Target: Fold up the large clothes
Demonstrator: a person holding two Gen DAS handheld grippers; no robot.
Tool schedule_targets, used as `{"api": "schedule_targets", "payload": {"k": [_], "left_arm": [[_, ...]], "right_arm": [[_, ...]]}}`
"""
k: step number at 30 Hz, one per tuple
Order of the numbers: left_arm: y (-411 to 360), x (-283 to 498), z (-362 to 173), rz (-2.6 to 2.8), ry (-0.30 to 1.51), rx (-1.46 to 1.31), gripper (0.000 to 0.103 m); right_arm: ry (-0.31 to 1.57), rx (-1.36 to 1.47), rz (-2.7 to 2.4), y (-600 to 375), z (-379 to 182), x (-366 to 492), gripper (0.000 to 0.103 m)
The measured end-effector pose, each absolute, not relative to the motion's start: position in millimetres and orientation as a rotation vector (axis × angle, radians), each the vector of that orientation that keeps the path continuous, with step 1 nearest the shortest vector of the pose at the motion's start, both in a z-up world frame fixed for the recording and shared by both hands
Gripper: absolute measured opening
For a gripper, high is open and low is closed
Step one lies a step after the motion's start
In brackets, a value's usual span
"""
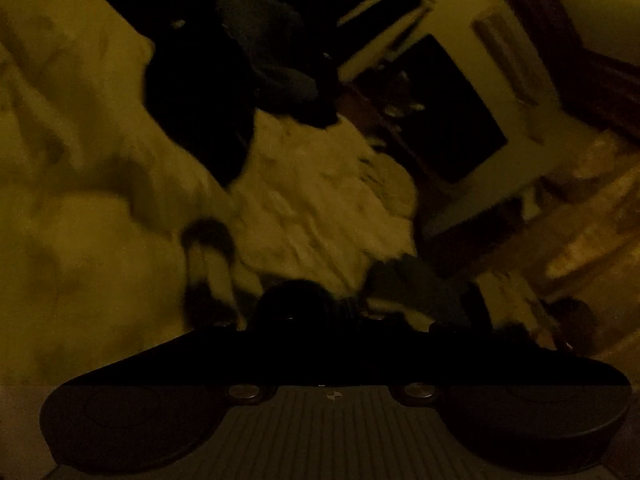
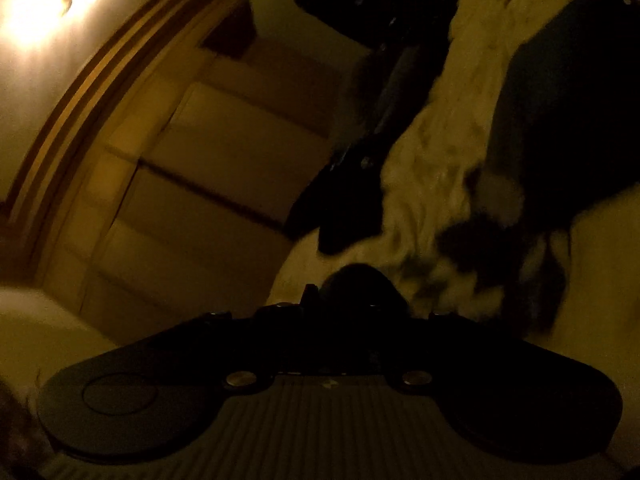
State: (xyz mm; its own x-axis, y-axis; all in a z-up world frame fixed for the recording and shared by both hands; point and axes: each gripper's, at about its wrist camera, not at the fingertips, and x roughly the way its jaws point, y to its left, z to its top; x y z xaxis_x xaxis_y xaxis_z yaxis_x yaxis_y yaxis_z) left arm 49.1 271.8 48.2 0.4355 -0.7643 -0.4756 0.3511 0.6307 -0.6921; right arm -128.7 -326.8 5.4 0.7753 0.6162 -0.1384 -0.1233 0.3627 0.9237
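Right hand-held gripper (image 2: 352,280): jaws pressed together, apparently pinching dark garment (image 2: 560,100) edge; left hand-held gripper (image 1: 304,292) state unreadable. Garment sprawls ahead on pale bed (image 1: 320,200). Risk: dim, blurred view, thin pinch slips.

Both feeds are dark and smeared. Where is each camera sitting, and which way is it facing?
Left wrist: on the left gripper, tilted down over the pale rumpled bedding with a dark garment on it; only the gripper's own dark body shows.
Right wrist: on the right gripper, looking more level past panelled furniture and a lit wall, bedding at right; only its own gripper body shows.
Shared: the pale bedding and dark clothing lying on it.
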Motion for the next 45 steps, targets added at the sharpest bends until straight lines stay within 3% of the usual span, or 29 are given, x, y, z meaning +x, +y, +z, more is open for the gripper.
{"api": "schedule_targets", "payload": {"k": [6, 8, 11, 15, 17, 19, 22, 24, 26, 32, 36, 39, 45], "left_arm": [[228.0, 120.6, 9.8, -0.581, 0.971, -0.473, 0.069], [224.4, 129.3, -2.1, -0.533, 0.989, -0.453, 0.073], [230.8, 138.6, -20.0, -0.523, 1.011, -0.55, 0.099], [239.1, 135.6, -24.2, -0.545, 1.0, -0.629, 0.103], [236.4, 128.8, -14.1, -0.522, 0.968, -0.574, 0.103], [237.0, 119.8, -0.8, -0.467, 0.922, -0.515, 0.103], [234.0, 100.2, 22.6, -0.35, 0.817, -0.365, 0.103], [233.3, 83.5, 38.7, -0.334, 0.753, -0.276, 0.103], [228.8, 66.5, 49.4, -0.37, 0.727, -0.224, 0.103], [193.7, 16.5, 44.9, -0.56, 0.8, -0.09, 0.103], [165.1, -13.6, 31.1, -0.65, 0.839, -0.015, 0.103], [156.0, -21.9, 18.5, -0.633, 0.84, 0.026, 0.103], [162.7, -16.0, 7.9, -0.587, 0.877, -0.003, 0.103]], "right_arm": [[0.563, 1.046, 0.305, -338.9, -24.9, -34.5, 0.015], [0.586, 0.998, 0.261, -334.1, -36.6, -18.8, 0.014], [0.573, 0.918, 0.253, -322.9, -38.4, -13.8, 0.014], [0.561, 0.8, 0.234, -306.8, -36.7, -16.3, 0.017], [0.539, 0.745, 0.226, -300.2, -35.1, -20.3, 0.024], [0.515, 0.694, 0.218, -296.7, -29.2, -28.6, 0.047], [0.464, 0.579, 0.191, -282.5, -14.8, -43.1, 0.075], [0.426, 0.46, 0.134, -269.9, -0.1, -53.6, 0.087], [0.417, 0.38, 0.086, -261.4, 9.1, -67.2, 0.092], [0.506, 0.498, 0.093, -269.8, 0.3, -110.4, 0.091], [0.545, 0.548, 0.146, -271.1, -9.6, -140.7, 0.082], [0.59, 0.401, 0.158, -254.9, -8.5, -154.5, 0.077], [0.67, -0.023, 0.112, -201.6, -14.1, -151.6, 0.051]]}}
